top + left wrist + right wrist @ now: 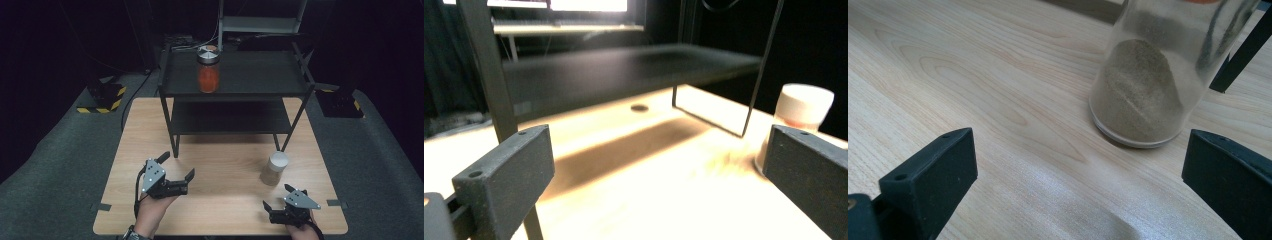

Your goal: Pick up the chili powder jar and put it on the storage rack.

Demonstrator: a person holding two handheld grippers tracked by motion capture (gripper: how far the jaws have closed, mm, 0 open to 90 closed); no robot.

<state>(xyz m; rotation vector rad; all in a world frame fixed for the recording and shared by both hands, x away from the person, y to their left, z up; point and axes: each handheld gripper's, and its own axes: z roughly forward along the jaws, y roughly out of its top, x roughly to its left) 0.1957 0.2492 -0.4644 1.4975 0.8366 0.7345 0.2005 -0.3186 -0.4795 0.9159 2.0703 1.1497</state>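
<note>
Dark room all around, and a pale wooden table (pixel 220 200) sits in the middle with a black two-tier shelf (pixel 235 85) standing at its far end. Over on the left, the left gripper (pixel 177 167) hovers above the tabletop, jaws spread wide, nothing between them. Up on the shelf's top tier stands a jar of red stuff (pixel 208 70) with a metal lid. Moving right, a white-capped jar (pixel 274 168) of sandy powder stands upright on the table near the shelf's front right leg. Just beside it, nearer the person, the right gripper (pixel 277 196) is wide open too, jaws empty, the jar ahead of them.
</note>
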